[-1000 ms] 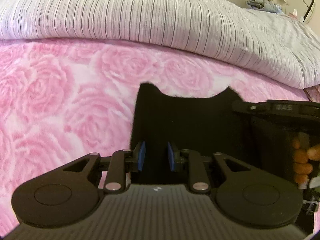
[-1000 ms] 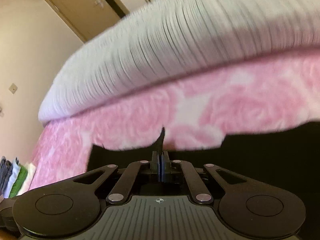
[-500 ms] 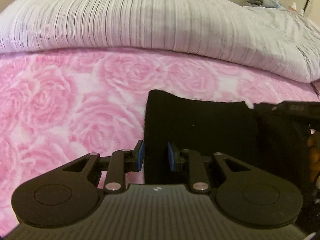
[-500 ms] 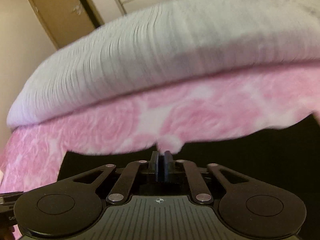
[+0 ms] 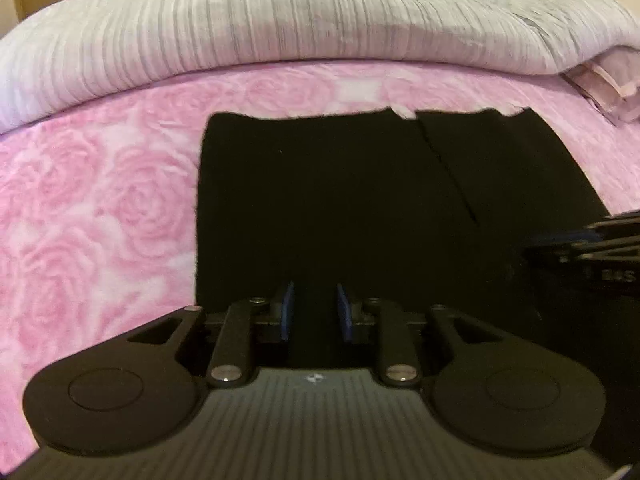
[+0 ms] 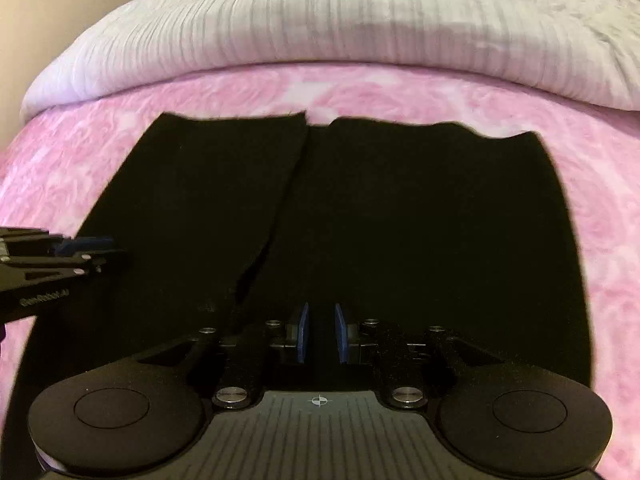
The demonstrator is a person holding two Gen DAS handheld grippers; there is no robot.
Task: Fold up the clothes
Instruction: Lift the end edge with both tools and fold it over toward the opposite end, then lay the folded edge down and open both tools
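Right wrist view alone shows whole black garment (image 6: 400,216) on pink blanket (image 6: 600,200), both hand-held grippers (image 6: 319,334) (image 5: 313,312) spread, empty

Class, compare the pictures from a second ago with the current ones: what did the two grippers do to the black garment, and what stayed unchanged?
The right gripper, shut on a raised edge of the black garment a second ago, has opened and let go. That flap now lies flat, meeting the other flap at a centre seam. The left gripper stayed open above the cloth, holding nothing. The pink rose-patterned blanket and white striped duvet are unchanged.
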